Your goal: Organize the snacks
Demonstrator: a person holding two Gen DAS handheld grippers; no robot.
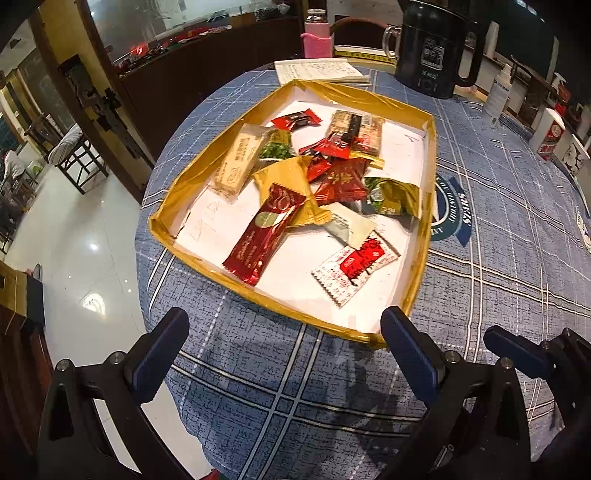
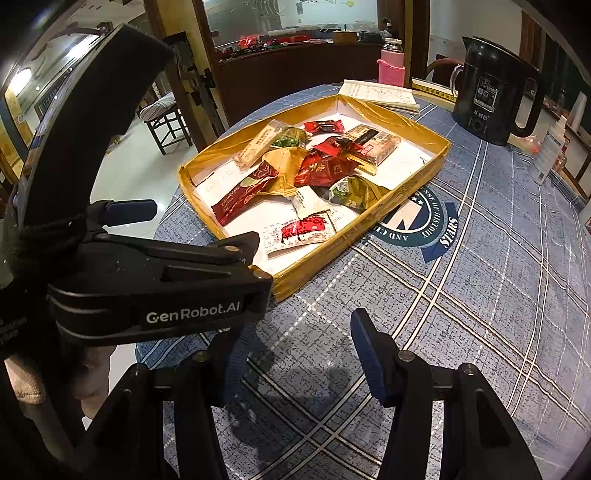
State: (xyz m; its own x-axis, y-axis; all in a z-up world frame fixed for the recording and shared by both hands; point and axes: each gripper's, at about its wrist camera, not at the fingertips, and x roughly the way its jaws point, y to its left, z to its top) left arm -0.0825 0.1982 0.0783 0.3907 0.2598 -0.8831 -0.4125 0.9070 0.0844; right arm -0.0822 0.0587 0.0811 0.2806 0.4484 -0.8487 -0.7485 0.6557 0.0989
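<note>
At the bottom of the left wrist view the left gripper (image 1: 284,354) hangs over the blue checked tablecloth (image 1: 480,295) with its jaws spread wide and nothing between them. At the bottom of the right wrist view the right gripper (image 2: 295,358) is the same, jaws apart and empty; its left finger is partly hidden behind the body of the other gripper, which fills the left side of that frame.

Just past both grippers, in the middle of each frame, sits the gold box (image 1: 295,317) with the snacks (image 1: 343,177) heaped inside it. Its near corner is just beside the left gripper's right finger.

What could go wrong, I think: the two grippers are close together, so they may bump if both reach in at once. The wrappers look slippery and lie on top of each other, so a pinch may take two, or let one slide away. A push on the low wall may shove the light box across the cloth.

I count about thirteen snacks, though the pile hides some: one long red bar (image 1: 264,236) and one red and white packet (image 1: 354,267) lie nearest.

Farther back, at the top of the frame, are one notebook (image 1: 317,72), one pink bottle (image 1: 317,35) and one black kettle (image 1: 430,50)
</note>
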